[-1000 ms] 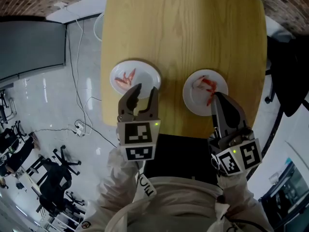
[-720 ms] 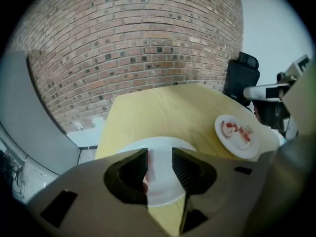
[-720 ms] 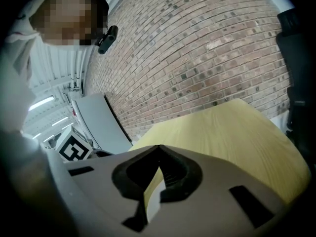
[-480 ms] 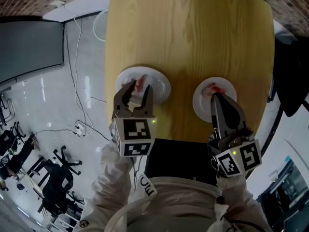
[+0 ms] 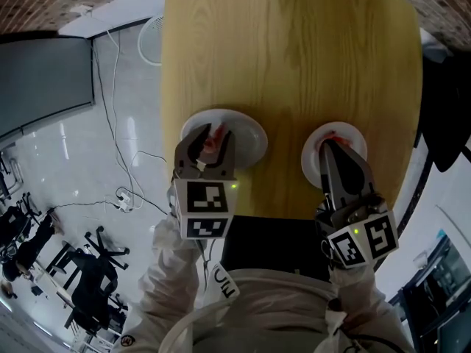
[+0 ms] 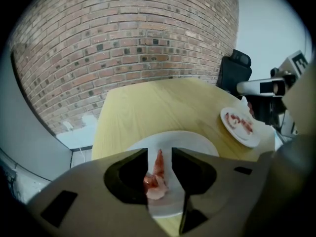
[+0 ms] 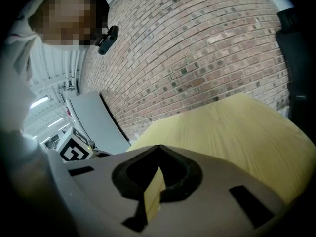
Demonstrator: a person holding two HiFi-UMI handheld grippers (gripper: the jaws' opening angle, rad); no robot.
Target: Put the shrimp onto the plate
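- The left gripper (image 5: 214,134) hangs over the left plate (image 5: 252,140), near the bench's (image 5: 294,57) front edge, tilted steeply down, with its fingers spread.
- A shrimp (image 6: 156,176) lies on that plate, straight between the two fingers. The left gripper view shows plate on either side of its thin end, so the fingers do not look to be pressing on it.
- The shrimp's long axis runs along the gap, the way the gripper points: the thick pale end is nearer the camera and the thin red end points away. Closing would therefore take it across its narrow width, which looks like the easy grip.
- The right gripper (image 5: 328,144) has its fingers pressed together with nothing between them; only a sliver of bench shows through the slit behind the tips.
- It sits over the right plate (image 5: 310,157), where more red shrimp pieces (image 6: 238,122) lie. The two plates are well apart.
- The left gripper is plainly the nearer to the straddled shrimp. If that shrimp is to go across, the move is probably to close, lift and carry it toward the right plate.
- The main risk is a slippery, soft body sliding out if only the thin end is caught.
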